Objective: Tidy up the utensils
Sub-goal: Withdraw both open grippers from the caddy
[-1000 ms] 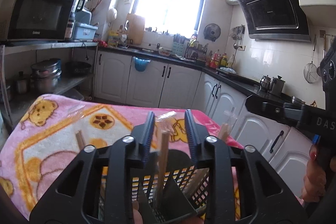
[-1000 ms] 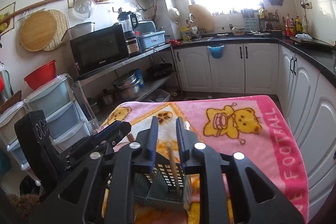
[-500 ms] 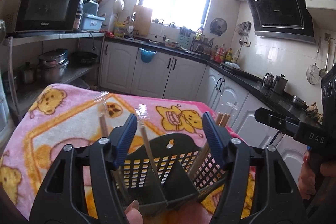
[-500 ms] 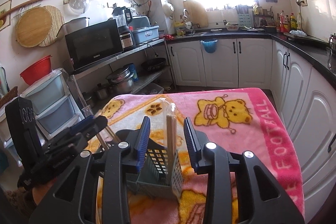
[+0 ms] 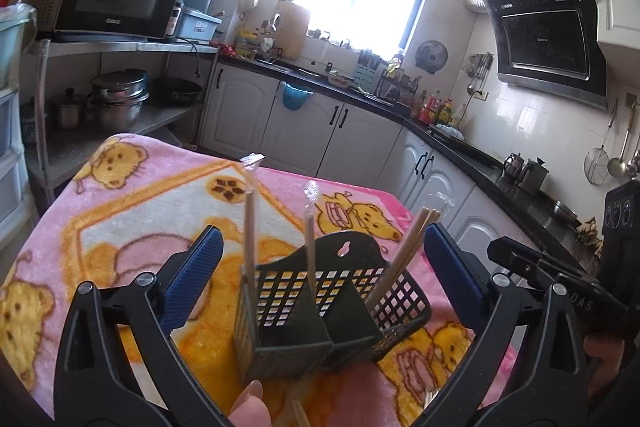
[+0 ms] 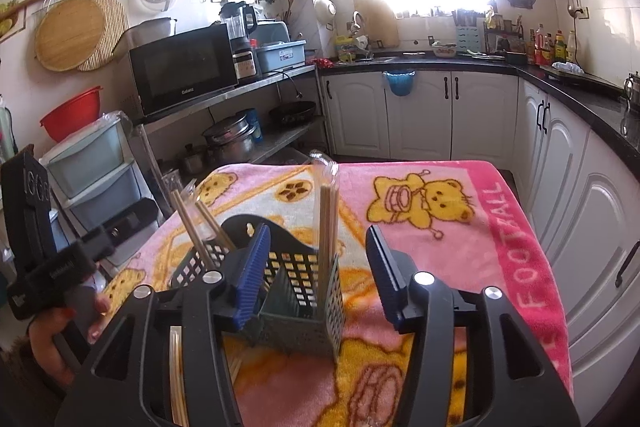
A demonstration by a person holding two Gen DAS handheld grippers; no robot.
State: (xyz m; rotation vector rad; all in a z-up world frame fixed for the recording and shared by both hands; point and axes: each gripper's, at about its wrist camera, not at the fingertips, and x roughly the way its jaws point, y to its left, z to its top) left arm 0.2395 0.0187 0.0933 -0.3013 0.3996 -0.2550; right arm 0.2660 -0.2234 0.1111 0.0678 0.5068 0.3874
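A: While both tools sit this close to the rack, which one is better placed for what comes next?

B: The left hand-held gripper (image 5: 320, 267), I'd judge. Its jaws have just been opening and now stand spread very wide, holding nothing. The dark utensil caddy (image 5: 320, 311) stands straight ahead of it on the pink blanket (image 5: 120, 211) covering the surface, within the span of the jaws but untouched by the pads.

A: And the other?

B: The right hand-held gripper (image 6: 316, 267) has also just been opening, to about half spread, empty too. The wrapped chopsticks (image 6: 326, 223) stand just ahead, between its jaws and clear of both pads, in the caddy's right-hand compartment.

A: Their long axis?

B: Nearly upright, leaning slightly. The left-hand bundle (image 6: 196, 227) tilts away to the left.

A: Anything left to sort?

B: More sticks (image 6: 176, 375) lie flat below the right tool, near its left finger. Probably the next pick; they lie lengthwise along the tool.
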